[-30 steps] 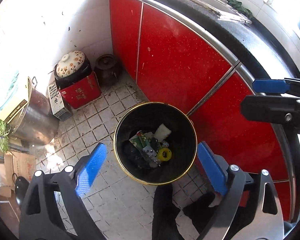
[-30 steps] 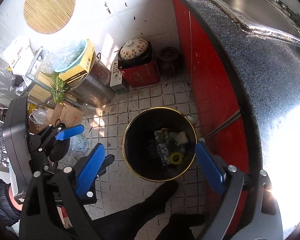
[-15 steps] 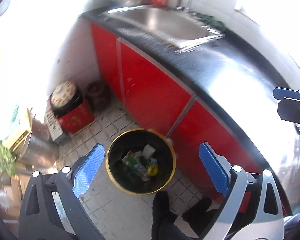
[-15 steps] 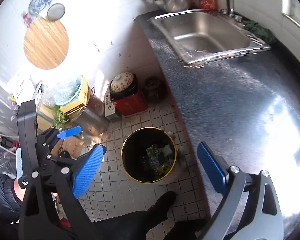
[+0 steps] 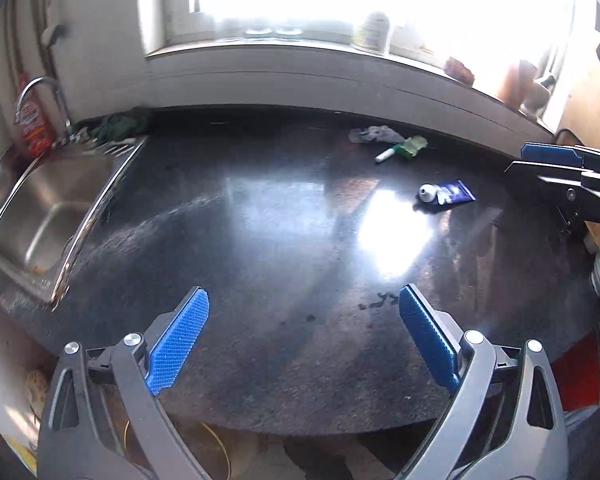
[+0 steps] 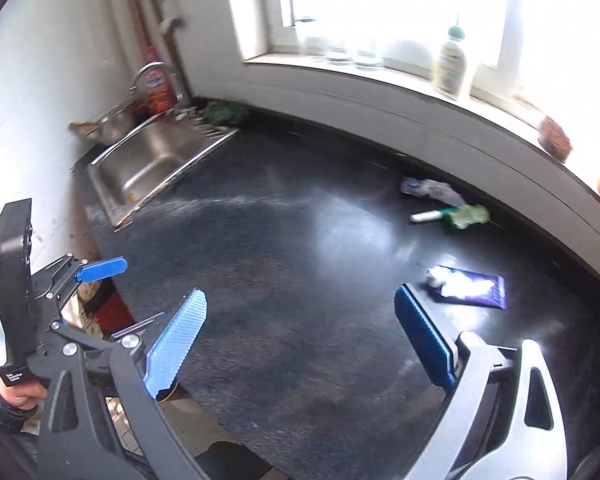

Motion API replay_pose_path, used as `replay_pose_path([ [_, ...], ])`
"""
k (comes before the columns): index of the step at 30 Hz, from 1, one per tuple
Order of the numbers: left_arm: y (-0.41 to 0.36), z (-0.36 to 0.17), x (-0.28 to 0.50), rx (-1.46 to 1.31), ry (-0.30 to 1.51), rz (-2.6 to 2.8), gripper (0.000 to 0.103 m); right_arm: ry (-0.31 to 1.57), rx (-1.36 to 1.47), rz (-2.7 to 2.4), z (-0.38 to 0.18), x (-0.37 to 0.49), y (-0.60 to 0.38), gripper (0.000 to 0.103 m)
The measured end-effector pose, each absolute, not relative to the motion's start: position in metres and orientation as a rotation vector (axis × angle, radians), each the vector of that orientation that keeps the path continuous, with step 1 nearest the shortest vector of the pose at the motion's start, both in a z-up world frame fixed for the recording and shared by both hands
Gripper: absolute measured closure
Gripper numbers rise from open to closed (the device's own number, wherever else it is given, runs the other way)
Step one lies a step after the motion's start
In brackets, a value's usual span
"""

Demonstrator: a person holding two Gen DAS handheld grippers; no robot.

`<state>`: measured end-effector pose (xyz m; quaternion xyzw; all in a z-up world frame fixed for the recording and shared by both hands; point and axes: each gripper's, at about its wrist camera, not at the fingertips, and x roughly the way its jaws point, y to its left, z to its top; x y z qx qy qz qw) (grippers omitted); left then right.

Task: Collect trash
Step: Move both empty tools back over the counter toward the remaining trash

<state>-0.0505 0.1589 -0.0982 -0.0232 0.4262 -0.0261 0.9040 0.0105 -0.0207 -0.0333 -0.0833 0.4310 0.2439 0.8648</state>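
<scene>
Nearest the left wrist camera, the left gripper (image 5: 303, 334) hangs over the front edge of the dark, glossy bench (image 5: 260, 240) with its blue pads spread wide and nothing between them. From the right wrist camera, the right gripper (image 6: 300, 334) is likewise spread wide and empty above the bench, and the left gripper shows again at the left of that view, gripped by a hand (image 6: 18, 394) in a dark sleeve. In the left wrist view the right gripper's blue tip enters from the right edge, above the bench.

The trash lies further in. A flattened blue tube with a white cap (image 6: 466, 290) rests on the bench just beyond the right gripper's right pad, not touching it; from the left wrist camera it (image 5: 446, 194) sits beside a bright patch of glare, well apart from the left gripper. Further back, near the wall below the window, a white marker (image 6: 430, 216) lies touching a crumpled green wrapper (image 6: 468, 216), with a crumpled clear-and-blue wrapper (image 6: 428, 189) just behind them.

To the left a steel sink (image 5: 40, 208) is set into the bench, with a curved tap (image 6: 150, 74), a red bottle (image 6: 158, 90) and a dark green cloth (image 6: 224, 112) at its far end. A bottle with a green cap (image 6: 450, 62) stands on the bright windowsill (image 6: 380, 70).
</scene>
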Motion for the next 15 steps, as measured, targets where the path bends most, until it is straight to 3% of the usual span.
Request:
replay_pose_path([
  [7,0.074,-0.091,-0.006,0.048,0.886,-0.245,0.01,0.933,-0.013,0.284,-0.041,0.017,-0.129,0.011],
  [15,0.051,-0.092,0.018,0.082,0.9,-0.287,0.01,0.932,0.032,0.257,-0.046,0.031,-0.159,0.011],
])
